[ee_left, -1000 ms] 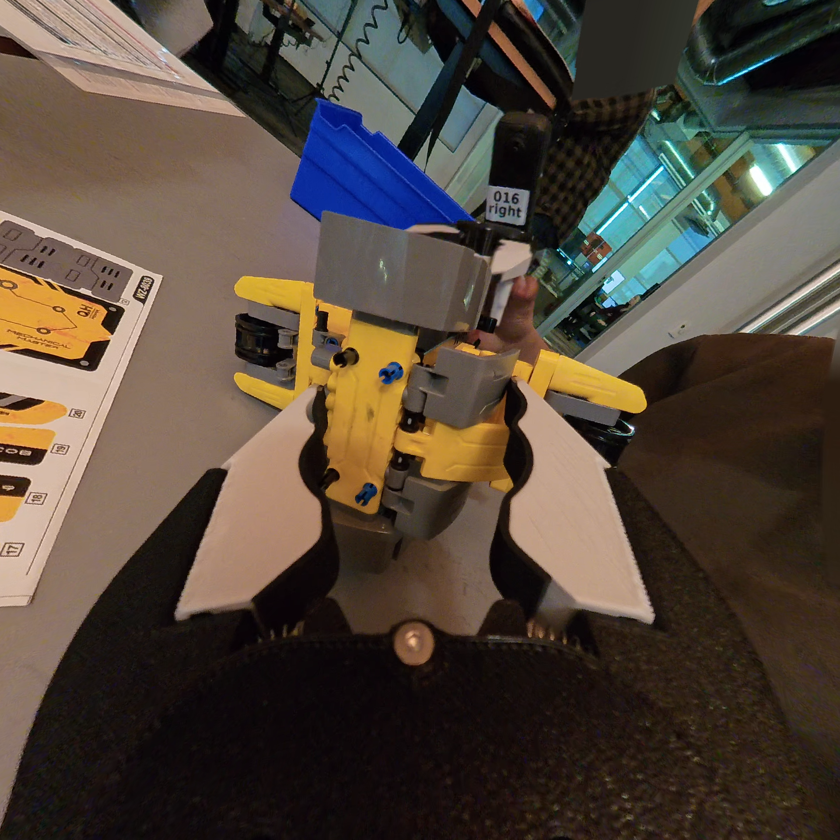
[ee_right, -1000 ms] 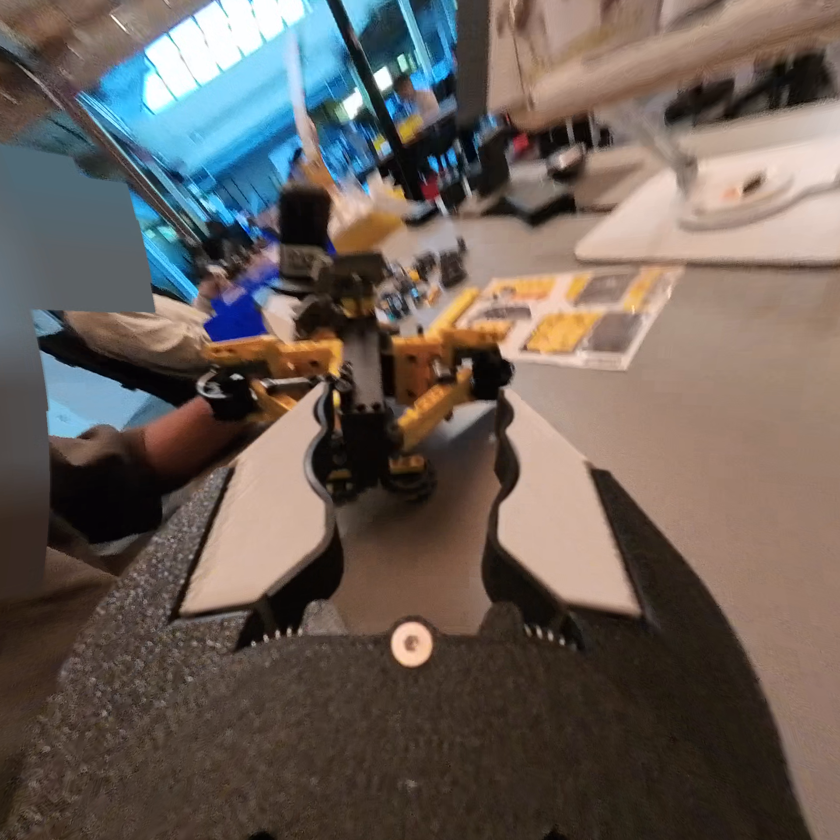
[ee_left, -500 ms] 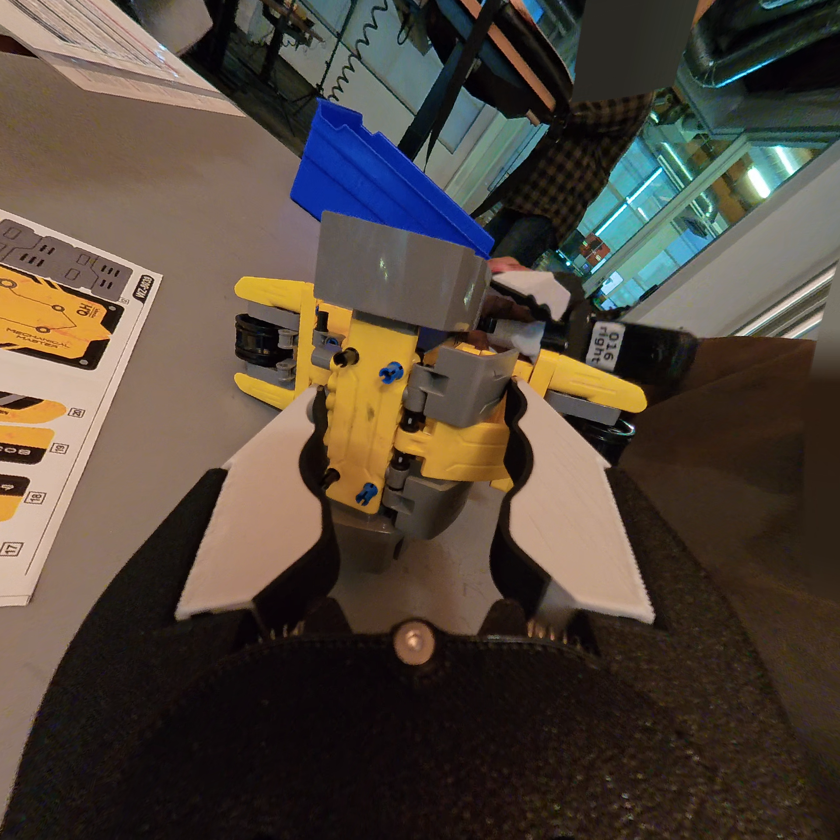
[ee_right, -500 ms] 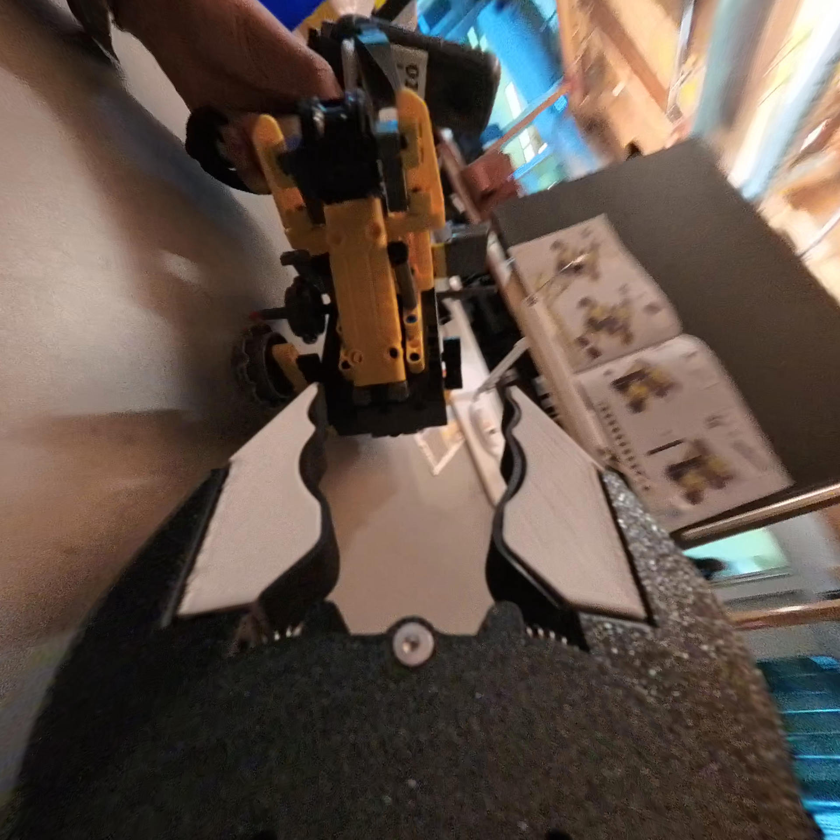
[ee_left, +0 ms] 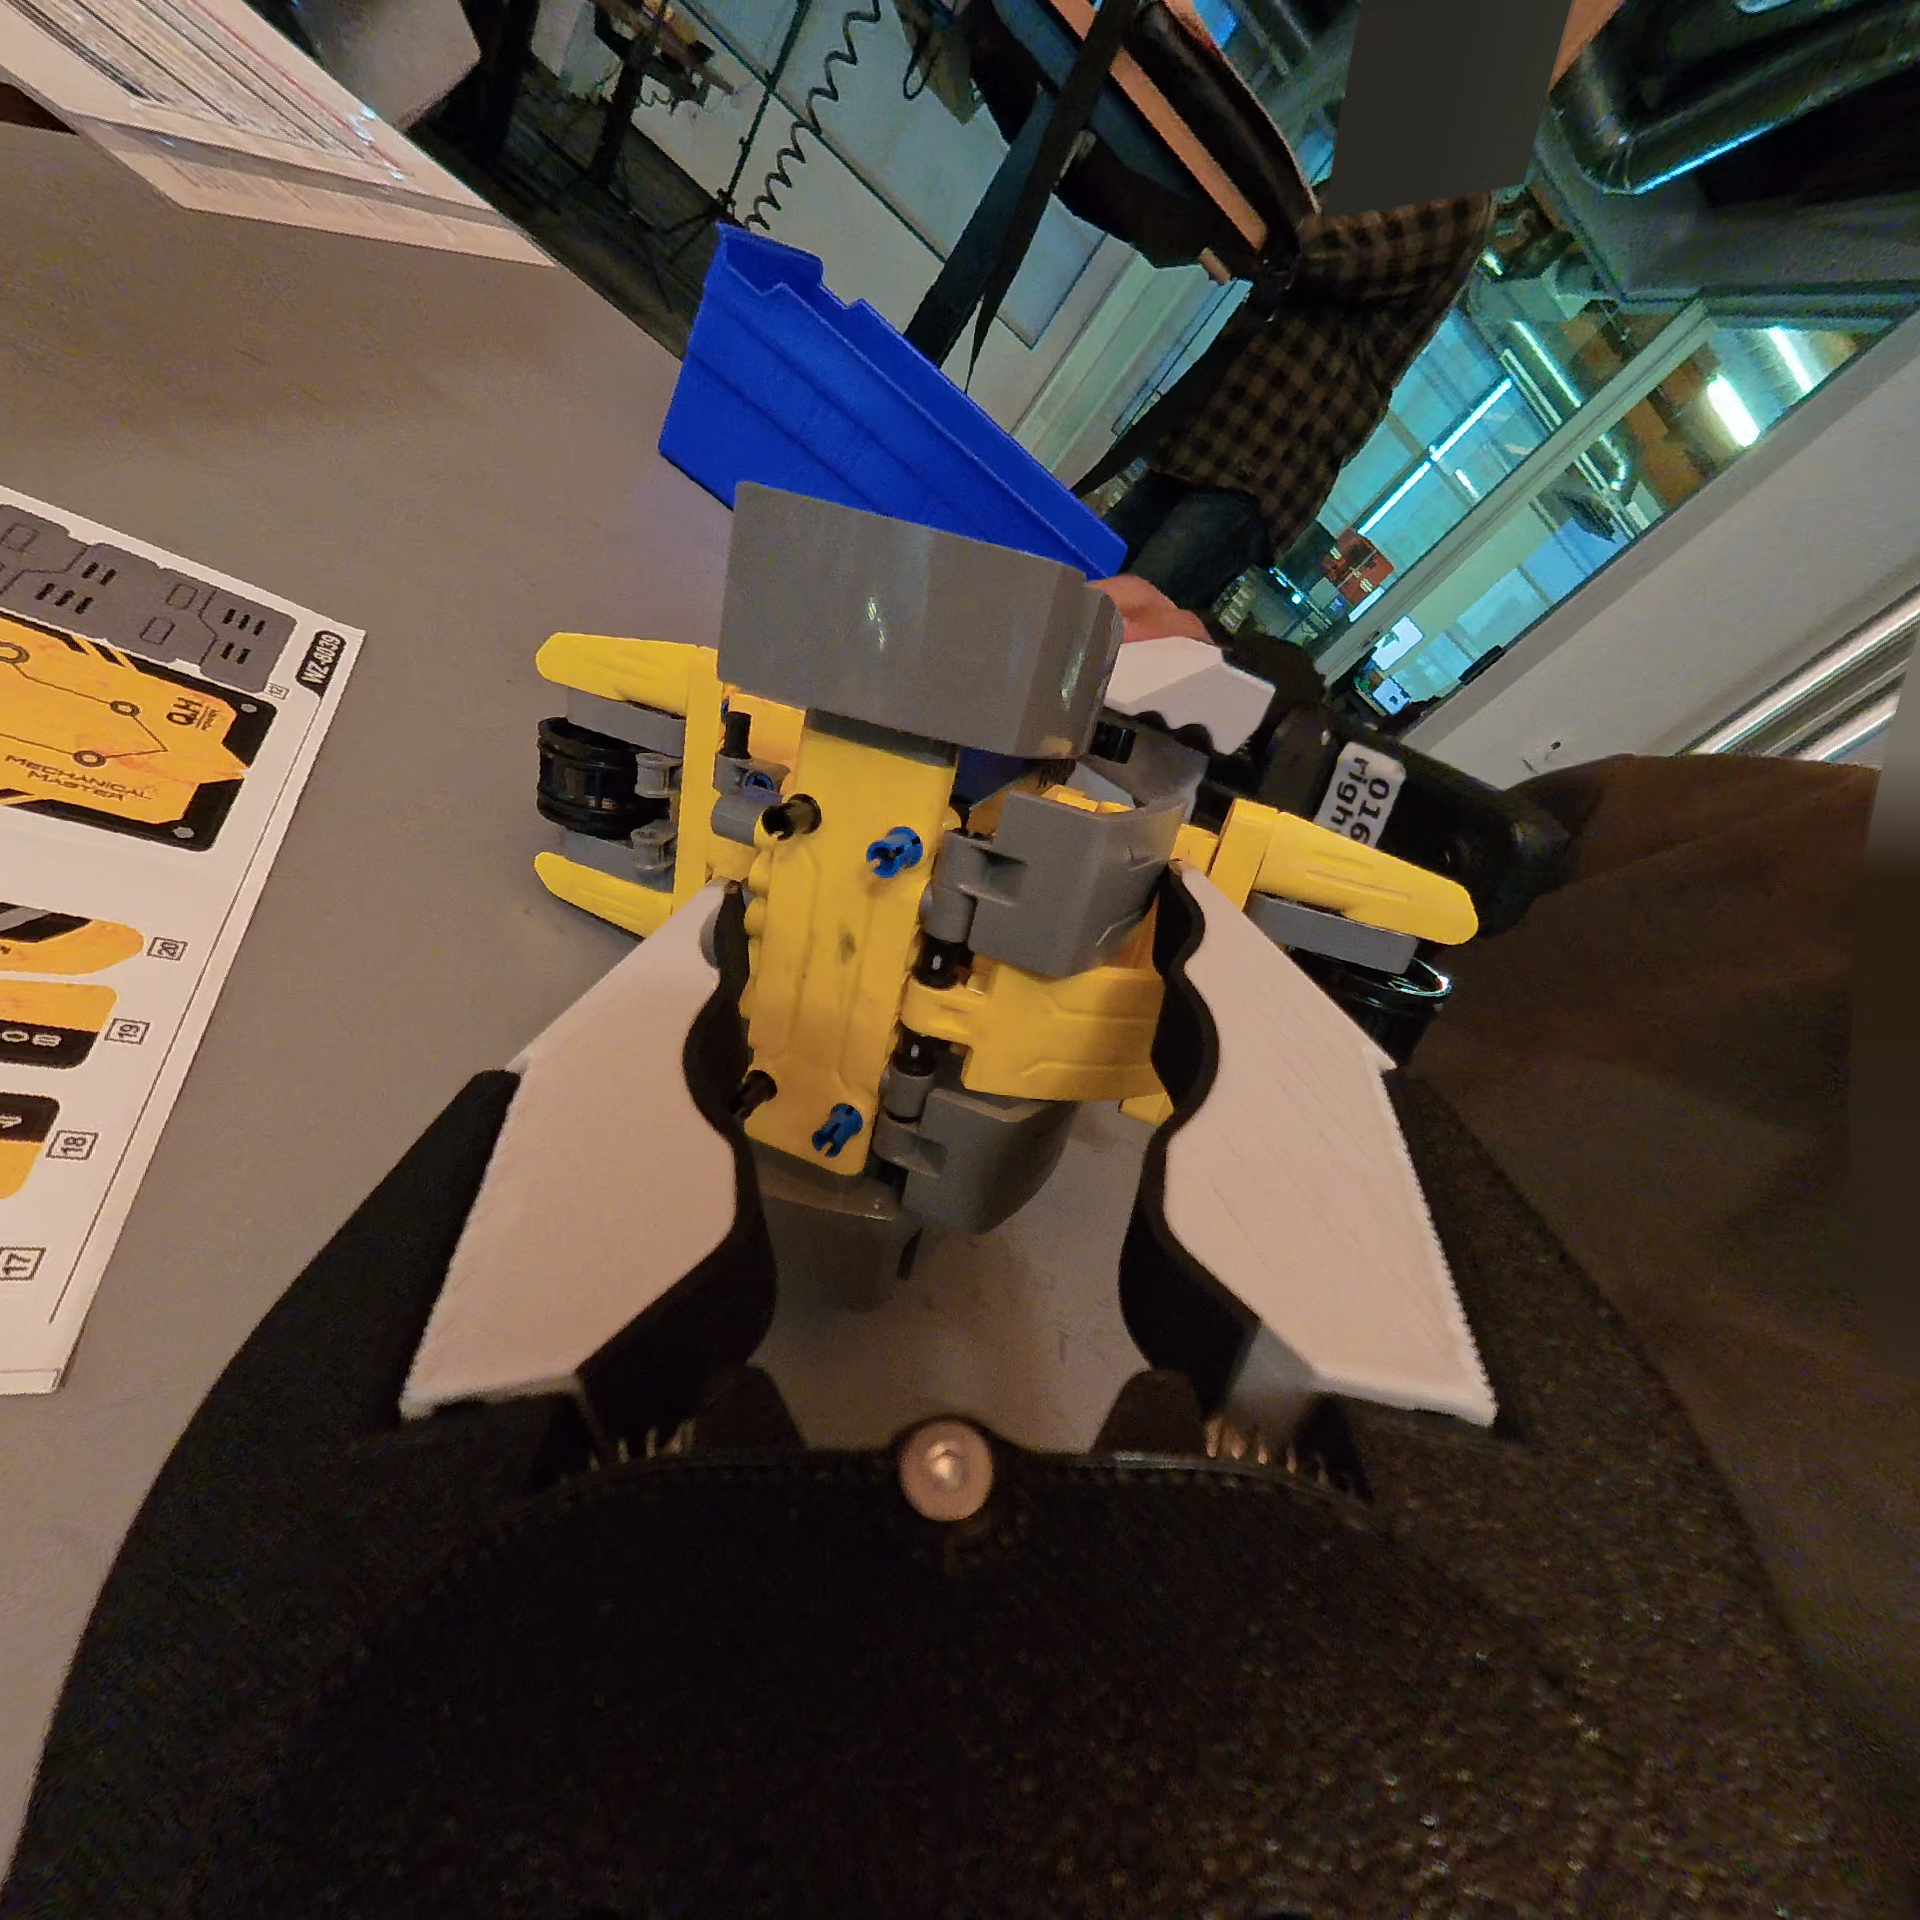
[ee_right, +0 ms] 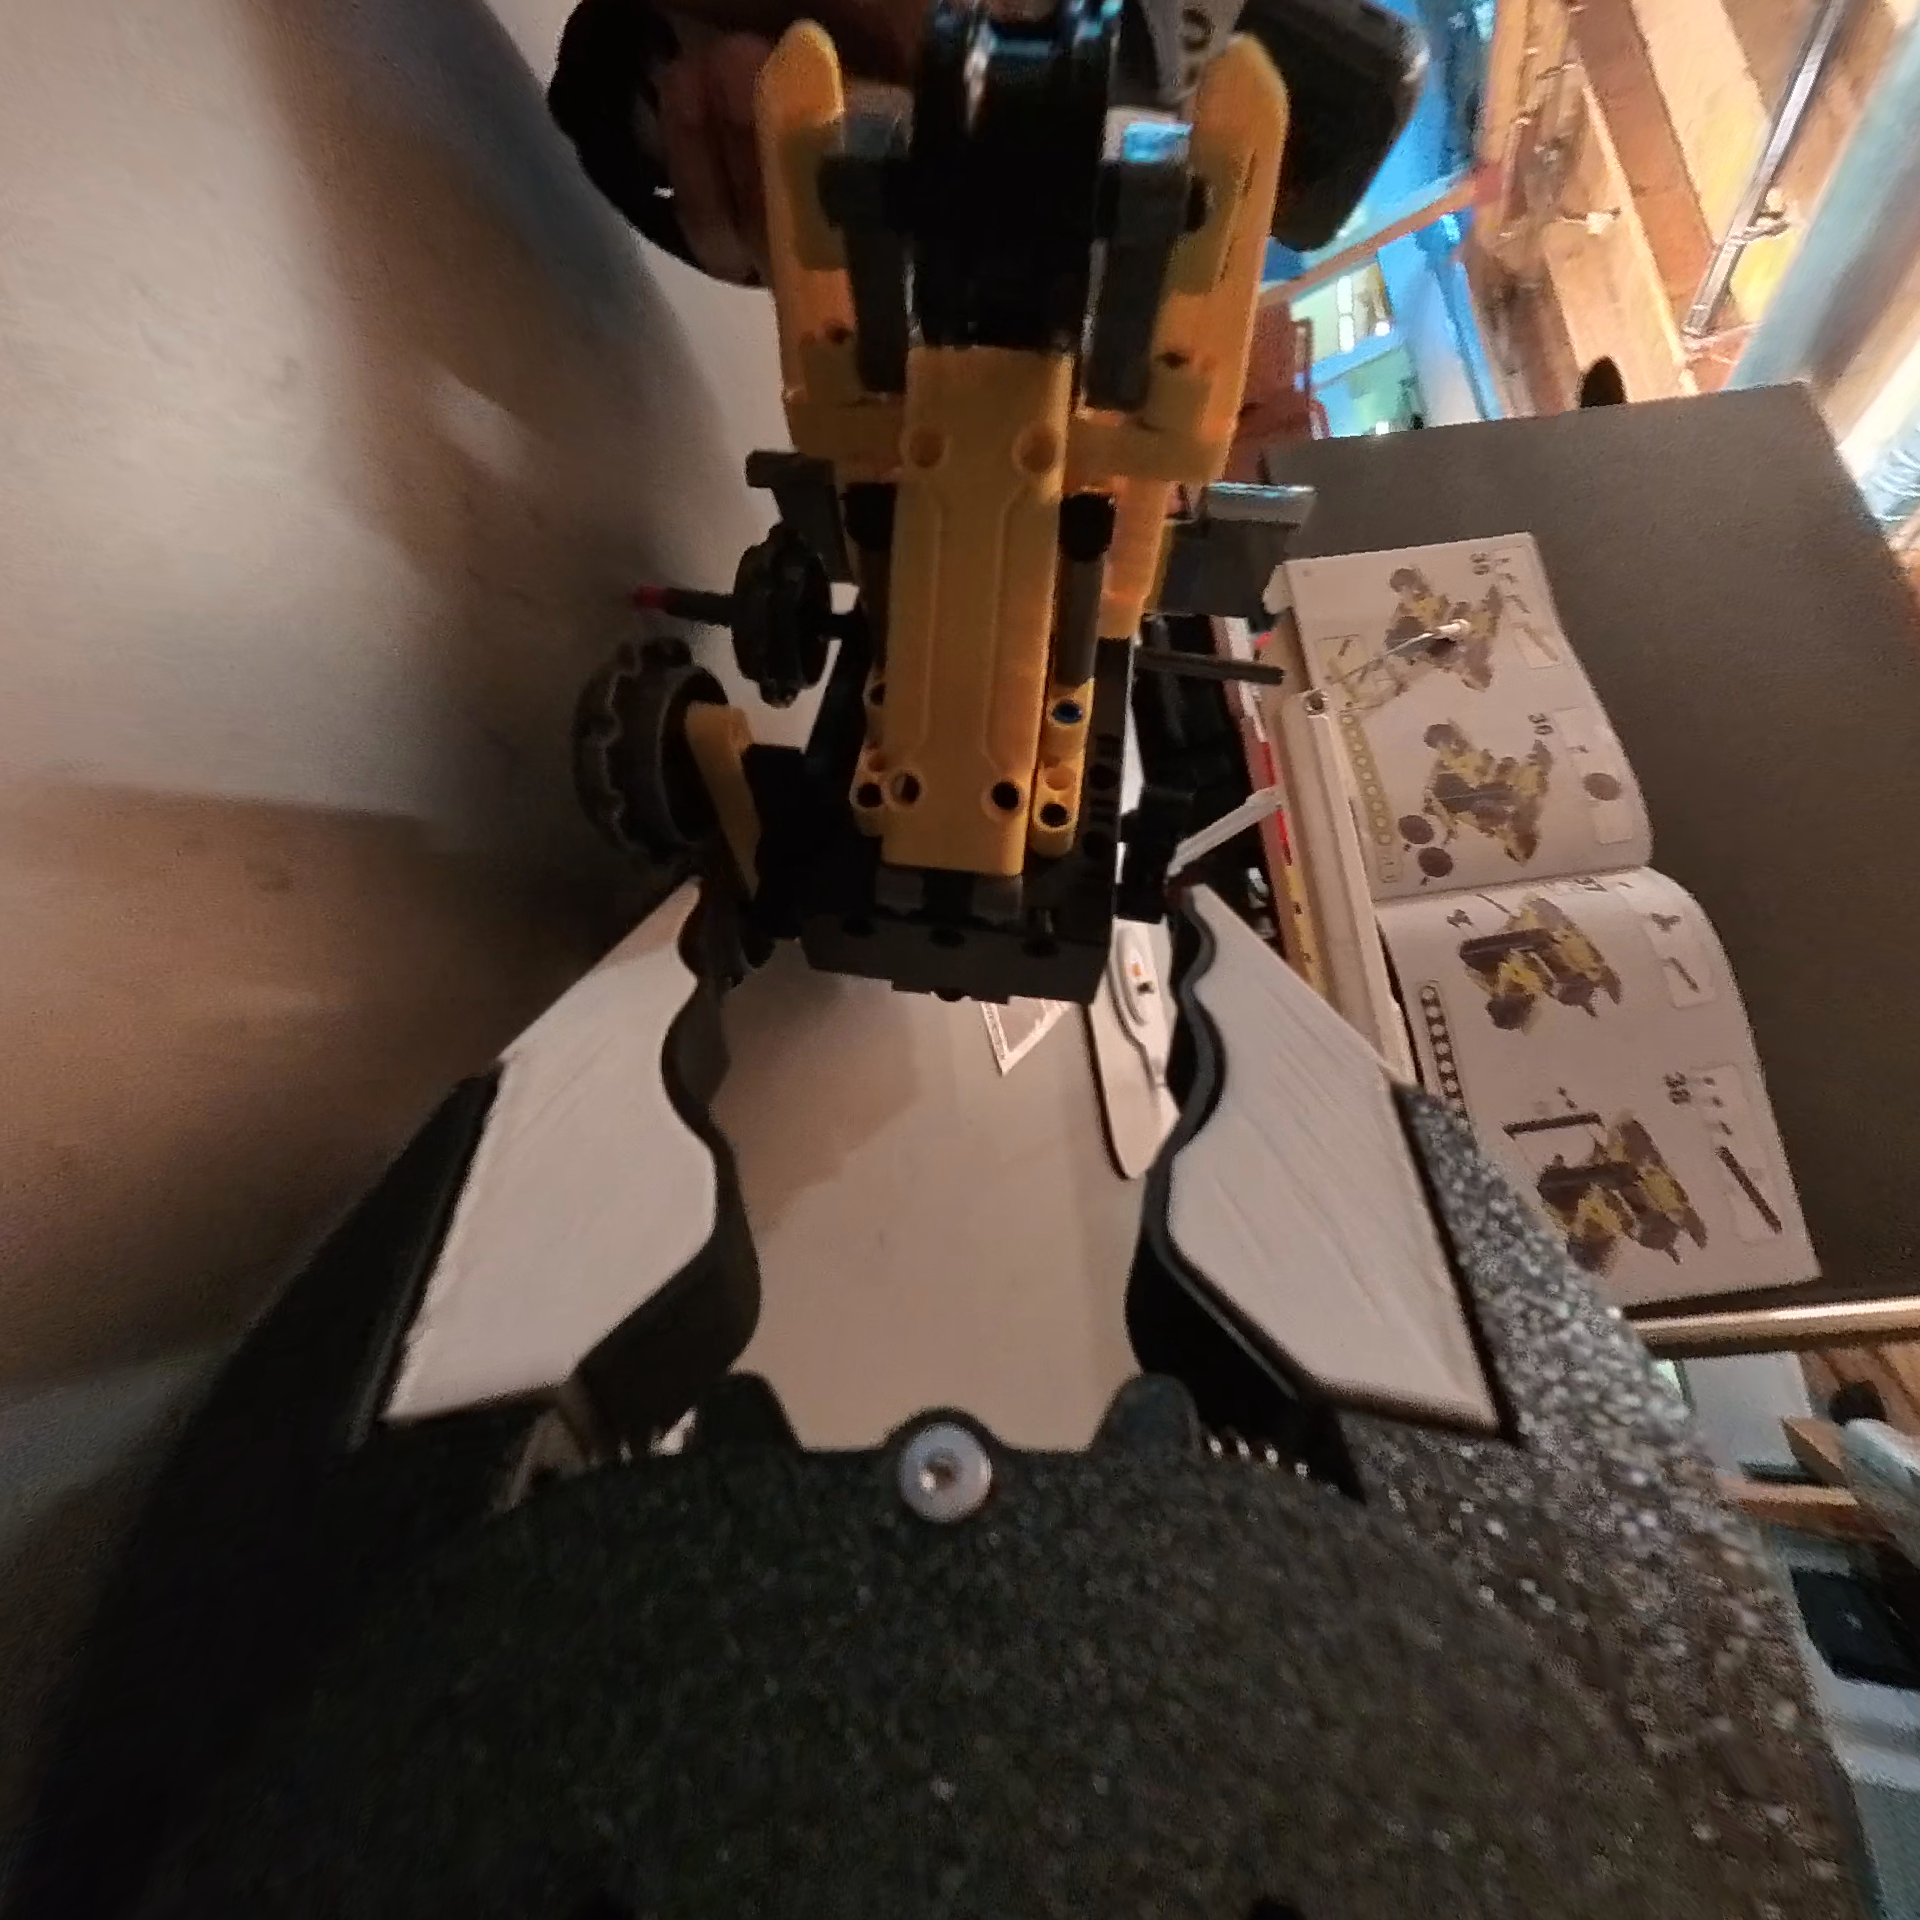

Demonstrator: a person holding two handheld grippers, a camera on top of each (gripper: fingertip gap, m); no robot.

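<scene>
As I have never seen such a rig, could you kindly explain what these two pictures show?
A person holds two hand-held grippers, each with a camera looking along its white jaws. The left wrist view shows the left gripper clamping a yellow and grey brick model over a grey table, near a sticker sheet and a blue bin. The right wrist view shows the right gripper at the model's black end; whether its jaws grip is unclear. An open instruction booklet lies beyond.

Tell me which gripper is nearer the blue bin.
Right. The right gripper reaches in just below the blue bin, at the model's far side. The left gripper sits nearer the camera, jaws around the yellow toy model.
</scene>
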